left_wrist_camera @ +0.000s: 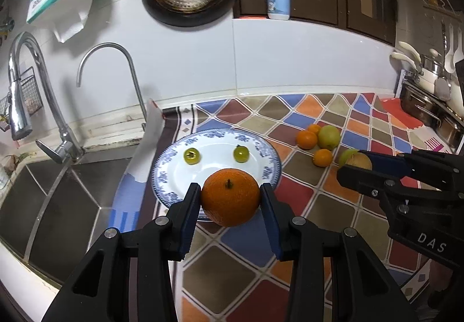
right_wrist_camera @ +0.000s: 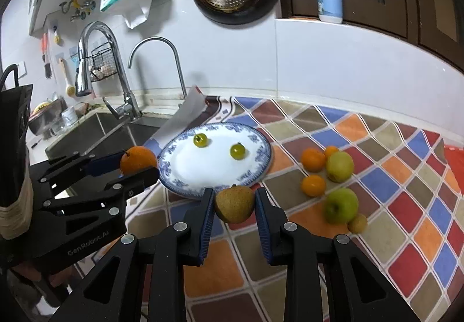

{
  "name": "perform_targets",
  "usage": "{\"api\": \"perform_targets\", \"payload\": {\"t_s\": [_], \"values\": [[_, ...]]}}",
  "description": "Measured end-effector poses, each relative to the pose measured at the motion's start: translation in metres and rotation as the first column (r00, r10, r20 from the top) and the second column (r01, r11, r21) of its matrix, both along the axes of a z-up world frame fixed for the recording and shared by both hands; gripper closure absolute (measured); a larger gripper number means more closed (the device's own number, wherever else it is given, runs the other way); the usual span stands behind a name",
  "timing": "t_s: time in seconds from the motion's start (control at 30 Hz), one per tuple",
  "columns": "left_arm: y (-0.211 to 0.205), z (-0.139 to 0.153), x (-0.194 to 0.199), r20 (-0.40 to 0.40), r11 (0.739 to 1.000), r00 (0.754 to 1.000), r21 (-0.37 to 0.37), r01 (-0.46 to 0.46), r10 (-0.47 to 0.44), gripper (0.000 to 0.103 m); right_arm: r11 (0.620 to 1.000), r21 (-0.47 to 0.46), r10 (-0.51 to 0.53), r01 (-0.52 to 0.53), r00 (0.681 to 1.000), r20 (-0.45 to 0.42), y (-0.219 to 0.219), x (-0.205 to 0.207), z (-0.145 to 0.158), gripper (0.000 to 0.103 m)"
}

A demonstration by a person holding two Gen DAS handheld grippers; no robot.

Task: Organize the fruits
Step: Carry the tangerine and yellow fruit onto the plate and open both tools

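Hiding the near rim of the blue-patterned plate (left_wrist_camera: 272,161), an orange (left_wrist_camera: 230,197) is clamped between the left gripper (left_wrist_camera: 230,196) pads. A brownish pear (right_wrist_camera: 235,203) is gripped by the right gripper (right_wrist_camera: 234,204), angled downward at the plate's 6 o'clock edge. Two small green fruits (right_wrist_camera: 200,140) are seen on the plate; loose fruit (right_wrist_camera: 339,167) lies at its 3 o'clock, one piece partly hidden behind a green apple (right_wrist_camera: 341,205).

An orange (left_wrist_camera: 230,197), stem up, sits clamped between the left gripper (left_wrist_camera: 231,200) pads, just short of the blue-rimmed plate (left_wrist_camera: 168,174) ahead. A brownish pear (right_wrist_camera: 235,203) is pinched in the right gripper (right_wrist_camera: 235,206). Two small green fruits (left_wrist_camera: 216,154) lie on the plate beyond; oranges and green apples (right_wrist_camera: 330,174) cluster right of the right gripper.
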State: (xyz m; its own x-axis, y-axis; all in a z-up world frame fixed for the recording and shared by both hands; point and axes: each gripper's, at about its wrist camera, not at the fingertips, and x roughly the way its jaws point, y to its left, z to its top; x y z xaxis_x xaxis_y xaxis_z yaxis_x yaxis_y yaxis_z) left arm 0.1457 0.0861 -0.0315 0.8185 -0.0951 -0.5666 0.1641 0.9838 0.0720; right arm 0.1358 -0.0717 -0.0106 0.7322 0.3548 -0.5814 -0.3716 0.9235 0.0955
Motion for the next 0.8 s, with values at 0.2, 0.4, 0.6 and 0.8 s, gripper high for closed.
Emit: {"api": "perform_targets", "payload": {"t_s": [0.2, 0.4, 0.6, 0.8], "values": [[0.013, 0.003, 0.007, 0.015, 1.0, 1.0, 0.004, -0.016, 0.016, 0.062, 1.0, 0.016, 0.019, -0.02, 1.0, 0.02, 0.014, 0.011, 0.006, 0.074], [0.022, 0.005, 0.018, 0.024, 1.0, 0.999, 0.005, -0.031, 0.031, 0.062, 0.999, 0.016, 0.037, -0.037, 0.998, 0.046, 0.026, 0.023, 0.012, 0.074], [0.025, 0.002, 0.035, 0.021, 0.999, 0.999, 0.007, -0.04, 0.039, 0.062, 0.998, 0.012, 0.06, -0.061, 0.996, 0.061, 0.036, 0.041, 0.015, 0.074], [0.03, -0.007, 0.058, -0.005, 0.999, 0.999, 0.014, -0.051, 0.051, 0.062, 0.997, 0.021, 0.069, -0.07, 0.997, 0.041, 0.042, 0.067, 0.008, 0.074]]}}
